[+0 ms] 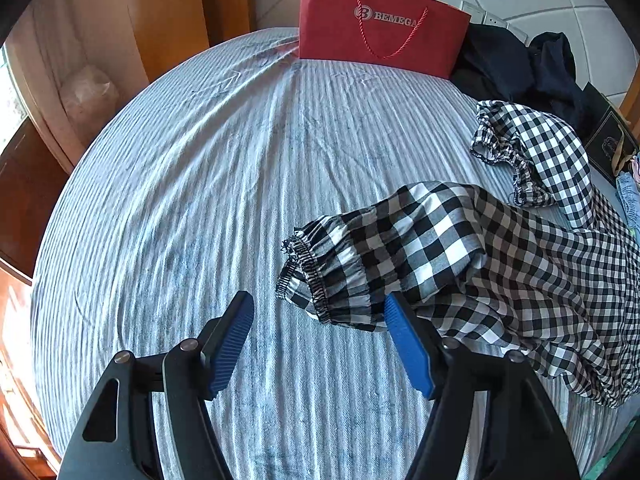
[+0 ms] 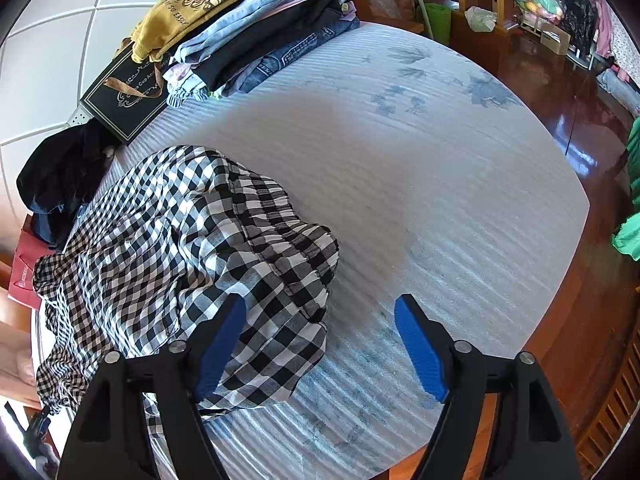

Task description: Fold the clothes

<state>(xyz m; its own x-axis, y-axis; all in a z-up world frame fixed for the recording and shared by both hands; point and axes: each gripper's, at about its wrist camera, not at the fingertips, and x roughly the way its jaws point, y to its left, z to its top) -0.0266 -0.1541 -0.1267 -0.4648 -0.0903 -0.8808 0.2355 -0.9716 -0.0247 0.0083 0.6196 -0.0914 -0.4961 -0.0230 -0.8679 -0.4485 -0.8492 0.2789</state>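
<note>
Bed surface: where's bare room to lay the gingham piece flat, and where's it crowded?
Free: striped sheet left of the gingham garment, up to the red bag; in the right wrist view, the sheet between the garment and the bed's right edge. Crowded: the wall side, with the folded stack, black box and dark clothes.

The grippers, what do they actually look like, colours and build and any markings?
Both match. The left gripper and right gripper each have two matte black angular arms with triangular cut-outs, round silver pivot bolts, and ribbed bright blue pads on the inner finger faces. No cables, markings or sleeves are visible.
</note>
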